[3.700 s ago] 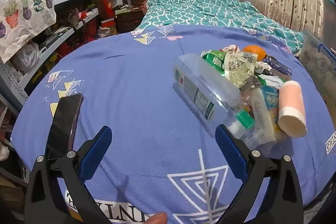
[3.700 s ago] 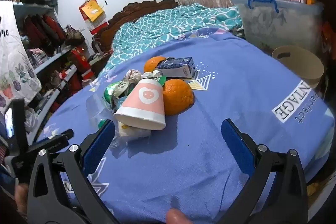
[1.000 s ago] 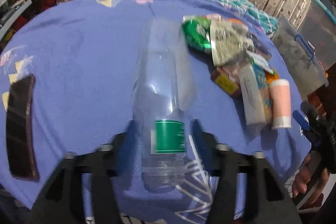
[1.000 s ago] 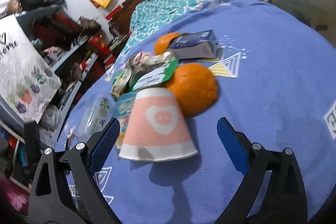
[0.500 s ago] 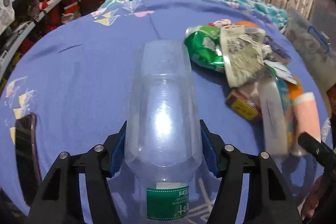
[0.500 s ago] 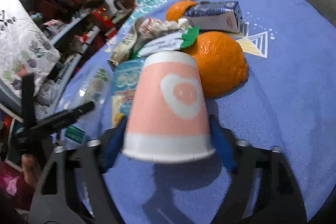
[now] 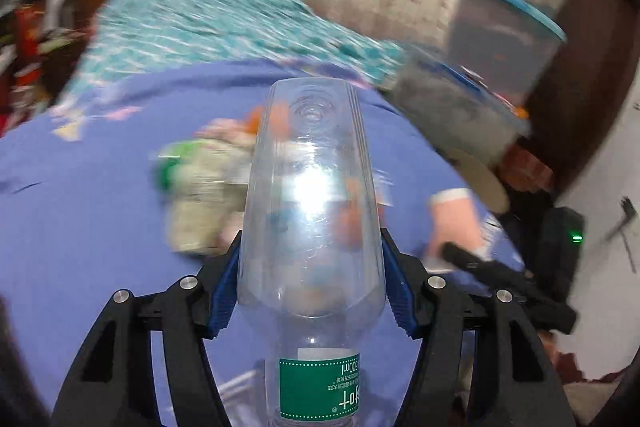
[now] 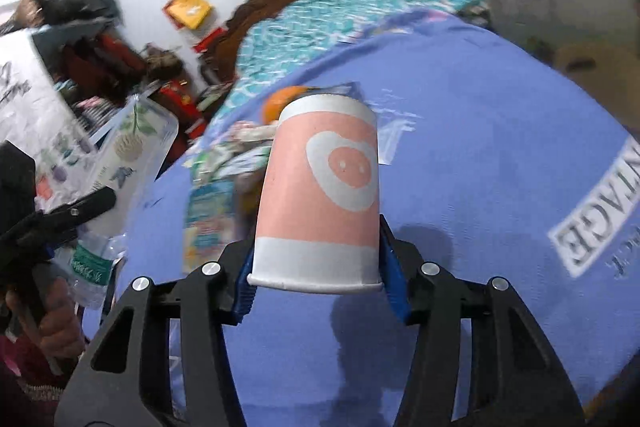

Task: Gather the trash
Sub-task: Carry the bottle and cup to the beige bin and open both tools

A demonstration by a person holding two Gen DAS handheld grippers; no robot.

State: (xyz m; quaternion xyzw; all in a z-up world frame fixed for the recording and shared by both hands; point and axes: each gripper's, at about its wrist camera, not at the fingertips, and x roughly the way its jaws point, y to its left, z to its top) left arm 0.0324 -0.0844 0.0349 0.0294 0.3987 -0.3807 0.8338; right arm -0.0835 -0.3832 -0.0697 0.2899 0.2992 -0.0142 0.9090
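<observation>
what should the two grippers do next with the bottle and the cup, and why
Probably carry both toward the tan bin beside the bed. The left hand-held gripper already clamps the clear plastic bottle. The right hand-held gripper is closing on the pink paper cup, whose shadow suggests it is off the blue bedspread.

Trash pile (image 7: 208,183) motion-blurred; bottle (image 7: 312,227) neck cut off below

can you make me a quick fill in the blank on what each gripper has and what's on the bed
1. The left gripper grips a clear plastic ____.
2. The right gripper, jaws closing, has a pink paper ____ between them.
3. The bottle's label is ____.
4. The bedsheet is ____.

Missing words: bottle; cup; green; blue
</observation>
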